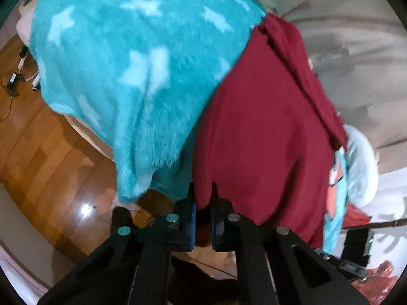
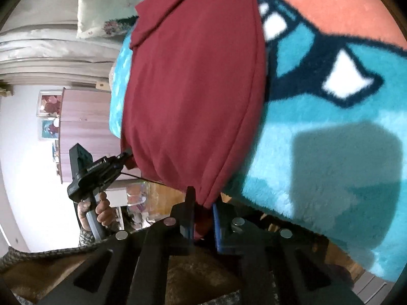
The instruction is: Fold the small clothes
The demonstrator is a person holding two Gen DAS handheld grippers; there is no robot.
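The supporting surface is a bed (image 1: 356, 58) covered with a grey-beige sheet. A fluffy turquoise blanket (image 1: 122, 58) with pale star shapes lies on it and overhangs the bed edge above the wooden floor (image 1: 51, 152). A dark red garment (image 1: 264, 127) lies on the blanket.

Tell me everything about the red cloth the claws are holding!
The red cloth is dark red, plain and soft-looking, maybe a small shirt. It has a stitched hem and a folded flap near the top. It lies over a fluffy blue blanket. The left claw and right claw each pinch its near edge, which bunches at the right claw.
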